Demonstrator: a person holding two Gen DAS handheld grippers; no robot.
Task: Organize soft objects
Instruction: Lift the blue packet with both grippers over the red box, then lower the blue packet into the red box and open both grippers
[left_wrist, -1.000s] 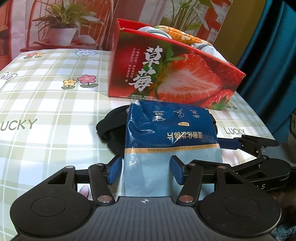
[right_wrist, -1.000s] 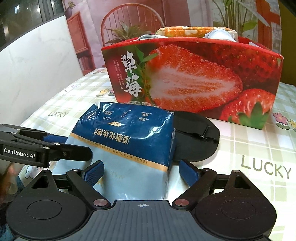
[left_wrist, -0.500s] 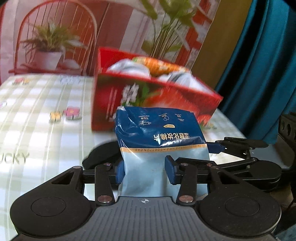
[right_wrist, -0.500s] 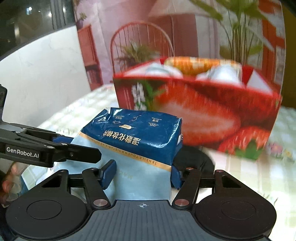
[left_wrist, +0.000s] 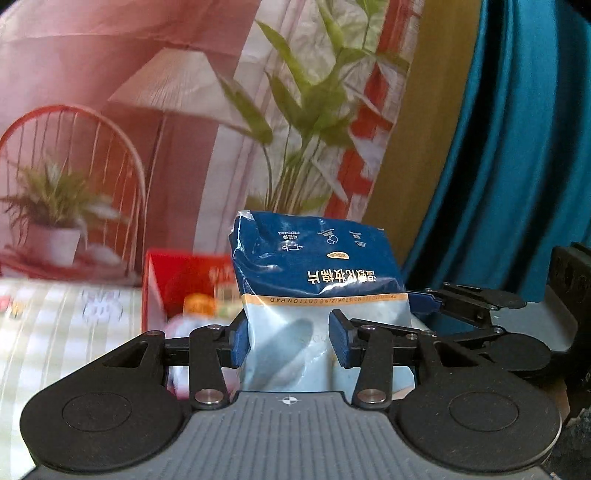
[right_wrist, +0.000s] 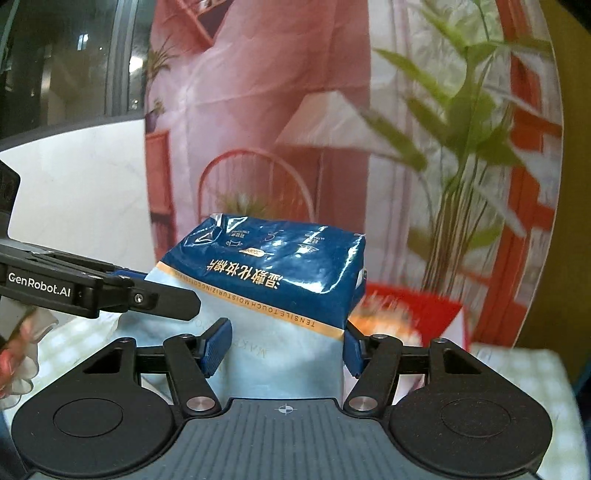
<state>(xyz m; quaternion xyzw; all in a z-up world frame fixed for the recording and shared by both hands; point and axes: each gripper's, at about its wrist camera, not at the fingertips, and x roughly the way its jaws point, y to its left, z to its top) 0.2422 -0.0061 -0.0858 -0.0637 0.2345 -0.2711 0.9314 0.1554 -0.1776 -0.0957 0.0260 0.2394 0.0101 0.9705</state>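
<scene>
Cotton pad pack (left_wrist: 317, 295) is clamped at its pale lower half by left claw (left_wrist: 290, 341) and right claw (right_wrist: 282, 347), held above counter (left_wrist: 55, 332), near red box (left_wrist: 173, 280). Judged light, squashy, slippery film; lower sides suit gripping.

Printed backdrop (left_wrist: 184, 110) w/ lamp, wire chair & potted plants hangs behind; teal curtain (left_wrist: 517, 166) at right; checked tablecloth (left_wrist: 55, 332) below; dark window (right_wrist: 55, 55) & white wall (right_wrist: 74, 184) at left
</scene>
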